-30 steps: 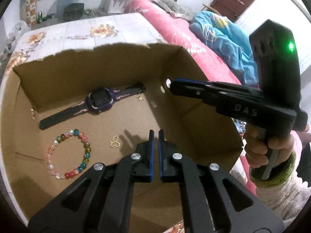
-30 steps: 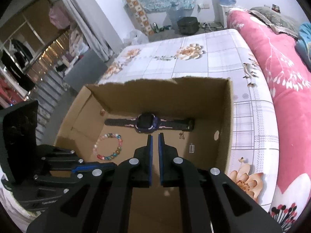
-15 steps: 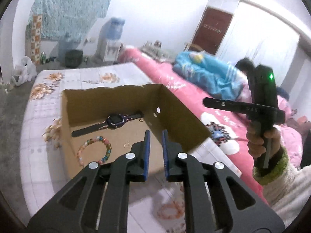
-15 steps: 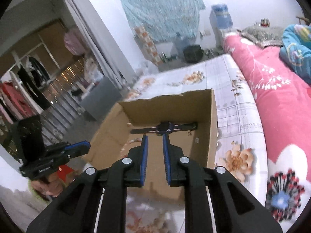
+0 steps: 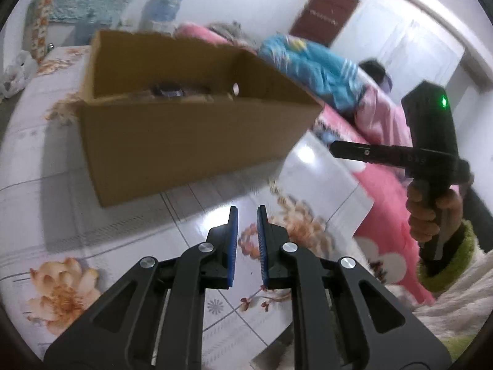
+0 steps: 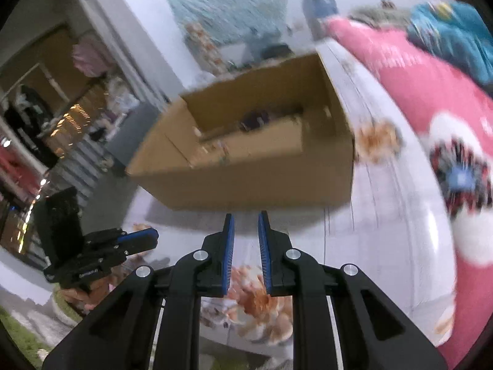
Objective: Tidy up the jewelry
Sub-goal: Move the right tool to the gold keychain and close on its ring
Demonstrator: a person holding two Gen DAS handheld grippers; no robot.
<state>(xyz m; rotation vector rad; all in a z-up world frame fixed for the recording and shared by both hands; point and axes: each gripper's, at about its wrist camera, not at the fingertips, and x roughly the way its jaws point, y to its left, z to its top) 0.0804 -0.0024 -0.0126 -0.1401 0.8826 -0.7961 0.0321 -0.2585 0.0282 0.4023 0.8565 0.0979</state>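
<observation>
both grippers (image 5: 245, 246) (image 6: 245, 252) have pulled back from the cardboard box (image 5: 185, 141), now mid-frame; jaws slightly parted (holding nothing), so that placement looks done.

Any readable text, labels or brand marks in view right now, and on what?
None can be read.
Right gripper: faint marks on its side bar, too blurred.
Left gripper: small white print on its body, too small and blurred.
Door: pale marks across it, unreadable.
Cardboard box: no print visible.

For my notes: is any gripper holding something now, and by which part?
Nothing is held. The left gripper and the right gripper both show bare jaws with an empty gap.
</observation>
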